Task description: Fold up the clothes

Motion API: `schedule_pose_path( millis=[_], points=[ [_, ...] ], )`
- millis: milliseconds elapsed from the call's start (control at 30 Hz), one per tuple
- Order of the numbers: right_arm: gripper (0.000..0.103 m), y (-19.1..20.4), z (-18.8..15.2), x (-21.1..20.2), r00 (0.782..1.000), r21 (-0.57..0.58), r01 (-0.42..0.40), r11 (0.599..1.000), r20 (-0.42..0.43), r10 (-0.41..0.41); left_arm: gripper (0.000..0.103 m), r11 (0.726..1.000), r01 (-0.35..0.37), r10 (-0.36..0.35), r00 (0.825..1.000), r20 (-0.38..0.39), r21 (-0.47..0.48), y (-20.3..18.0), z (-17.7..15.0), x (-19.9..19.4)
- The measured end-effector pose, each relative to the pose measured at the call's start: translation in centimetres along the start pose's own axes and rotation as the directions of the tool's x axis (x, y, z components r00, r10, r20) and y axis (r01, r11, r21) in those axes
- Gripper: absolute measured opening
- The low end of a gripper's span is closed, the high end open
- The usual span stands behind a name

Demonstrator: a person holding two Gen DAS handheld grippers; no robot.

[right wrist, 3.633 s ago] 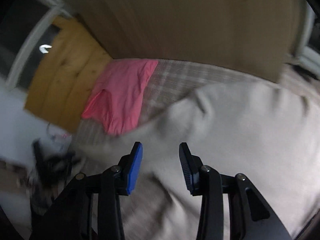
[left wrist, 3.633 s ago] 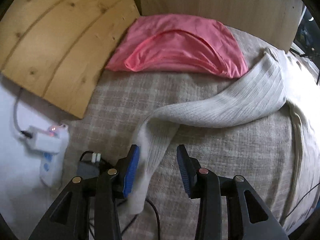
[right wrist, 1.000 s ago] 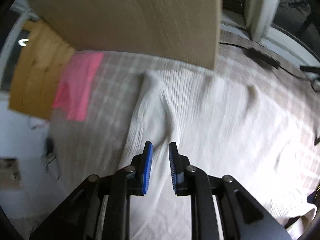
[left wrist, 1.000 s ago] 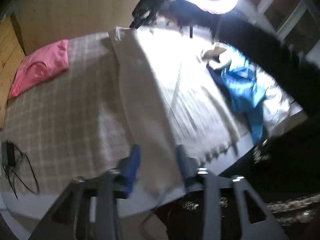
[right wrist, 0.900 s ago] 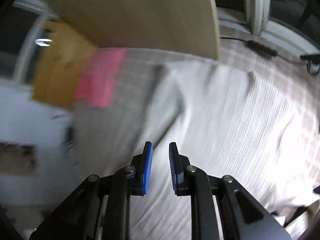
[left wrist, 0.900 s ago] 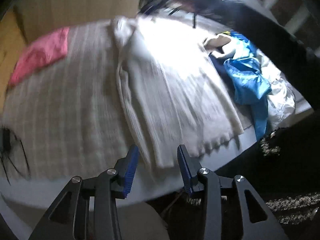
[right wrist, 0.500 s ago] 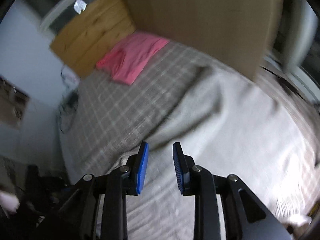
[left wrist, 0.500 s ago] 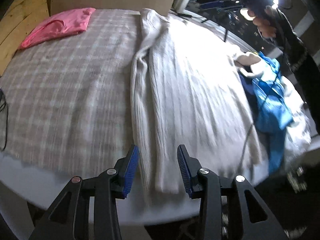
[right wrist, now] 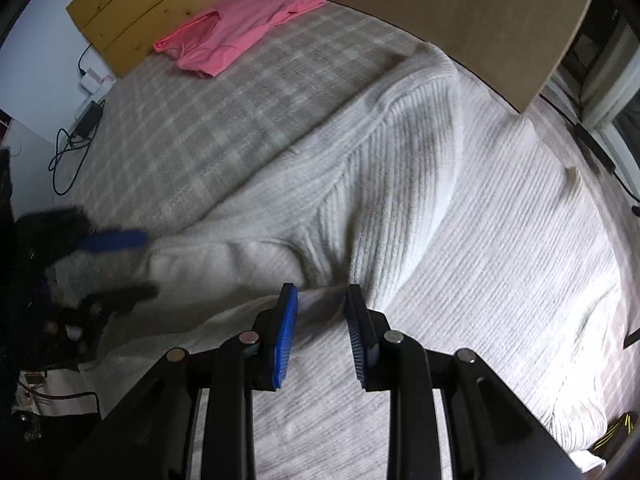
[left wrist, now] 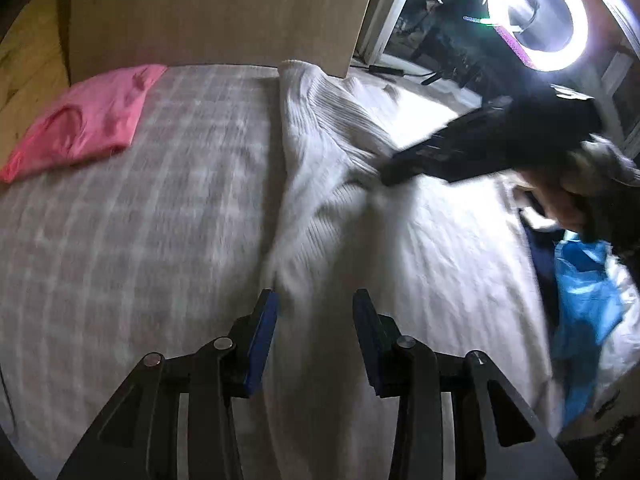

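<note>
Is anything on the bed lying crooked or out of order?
Yes. The white ribbed sweater is not flat: its sleeve lies bunched in a raised ridge over the body. A blue garment sits crumpled at the bed's edge. The pink garment looks neatly folded.

Checked bed [right wrist: 192, 136]: white ribbed sweater [right wrist: 460, 208], folded pink garment [right wrist: 236, 32] on it.

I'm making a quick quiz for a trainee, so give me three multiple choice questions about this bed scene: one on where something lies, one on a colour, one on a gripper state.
1. Where does the folded pink garment lie?
A. near the headboard
B. under the sweater
C. on the floor

2. What colour is the ribbed sweater?
A. blue
B. cream white
C. black

3. How does the left gripper stand?
A. shut on cloth
B. open
C. out of view

Answers:
1 A, pink garment lies by the wooden headboard.
2 B, sweater is pale knit.
3 B, left gripper shows parted pads.
</note>
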State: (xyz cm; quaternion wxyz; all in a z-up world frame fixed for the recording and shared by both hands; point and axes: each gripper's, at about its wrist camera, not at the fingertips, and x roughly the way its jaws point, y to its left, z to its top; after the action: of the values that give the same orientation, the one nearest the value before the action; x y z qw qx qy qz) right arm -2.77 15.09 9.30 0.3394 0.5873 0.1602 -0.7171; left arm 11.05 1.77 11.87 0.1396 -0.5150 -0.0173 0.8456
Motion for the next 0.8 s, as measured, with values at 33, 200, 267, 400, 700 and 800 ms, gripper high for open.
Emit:
schedule_pose_path(
  millis=[33, 200, 267, 400, 700, 800],
  points=[
    [0.025, -0.3, -0.1, 0.0, 1.000, 0.003, -0.001, 1.000, 0.003, 0.001, 0.036, 0.999, -0.029, 0.029, 1.000, -0.002, 0.026, -0.2, 0.7, 0.8],
    [0.025, 0.7, 0.8, 0.0, 0.998, -0.074, 0.046, 0.996, 0.042, -0.043, 0.033, 0.978, -0.116, 0.128, 0.990, -0.059, 0.175, -1.0, 2.2, 4.0],
    [0.031, 1.2, 1.3, 0.6, 0.998, -0.115, 0.067, 0.991, 0.030, -0.064, 0.019, 0.981, -0.094, 0.107, 0.991, -0.074, 0.168, -0.6, 2.5, 4.5],
    [0.033, 2.4, 2.4, 1.9, 0.994, -0.197, 0.105, 0.975, 0.009, -0.106, 0.011, 0.997, -0.060, 0.062, 0.996, -0.060, 0.049, 2.0, 3.0, 3.9],
    [0.027, 4.1, 4.8, 4.4, 0.983, -0.333, 0.163, 0.929, -0.027, -0.182, 0.011, 0.994, 0.043, -0.042, 0.999, 0.013, -0.105, 5.1, 1.3, 0.9],
    [0.015, 2.4, 5.5, 4.0, 0.990, -0.242, 0.125, 0.962, -0.031, -0.136, 0.009, 0.987, 0.091, -0.082, 0.994, 0.070, -0.129, 4.8, -1.0, -2.2]
  ],
)
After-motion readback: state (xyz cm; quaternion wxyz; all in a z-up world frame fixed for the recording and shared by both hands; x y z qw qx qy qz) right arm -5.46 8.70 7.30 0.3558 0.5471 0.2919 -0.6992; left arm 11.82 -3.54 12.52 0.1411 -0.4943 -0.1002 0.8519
